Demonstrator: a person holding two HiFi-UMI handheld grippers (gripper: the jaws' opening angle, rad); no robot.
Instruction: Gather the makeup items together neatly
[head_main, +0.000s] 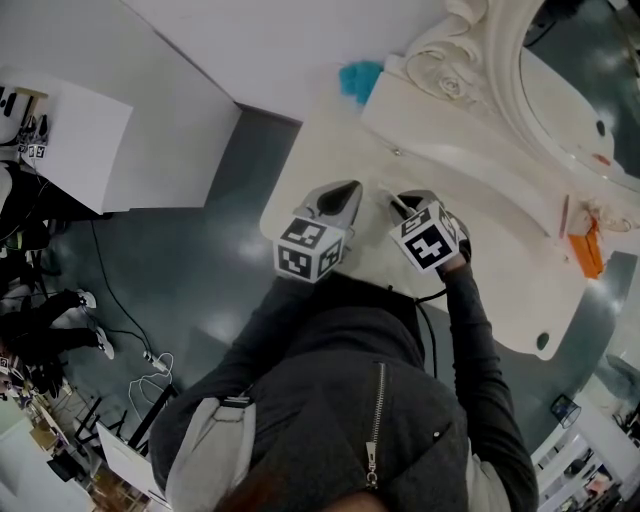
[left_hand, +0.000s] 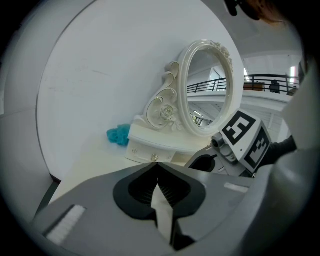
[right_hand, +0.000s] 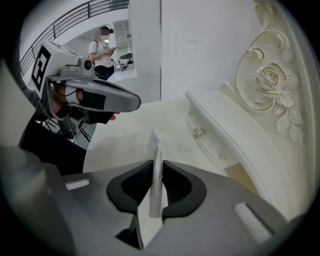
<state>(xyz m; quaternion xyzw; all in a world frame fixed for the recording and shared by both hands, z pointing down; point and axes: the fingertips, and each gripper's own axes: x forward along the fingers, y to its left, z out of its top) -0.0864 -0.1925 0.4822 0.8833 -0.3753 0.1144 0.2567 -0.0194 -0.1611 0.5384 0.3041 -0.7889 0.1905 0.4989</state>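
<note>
Carrying step: the right hand-held gripper (right_hand: 156, 167) clamps a slim silvery stick (right_hand: 155, 145), which I judge should next be set on the counter (right_hand: 130, 127); the left hand-held gripper (left_hand: 157, 169) is closed and empty.

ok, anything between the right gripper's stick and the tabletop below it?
Nothing visible. The stick, clamped in the right gripper, points at bare tabletop; the drawer box stands clear beside it.

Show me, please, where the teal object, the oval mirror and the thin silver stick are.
teal object (left_hand: 118, 135), left gripper view, on its middle.
oval mirror (left_hand: 210, 92), left gripper view, on the glass.
thin silver stick (right_hand: 156, 172), right gripper view, on its shaft, halfway along.
</note>
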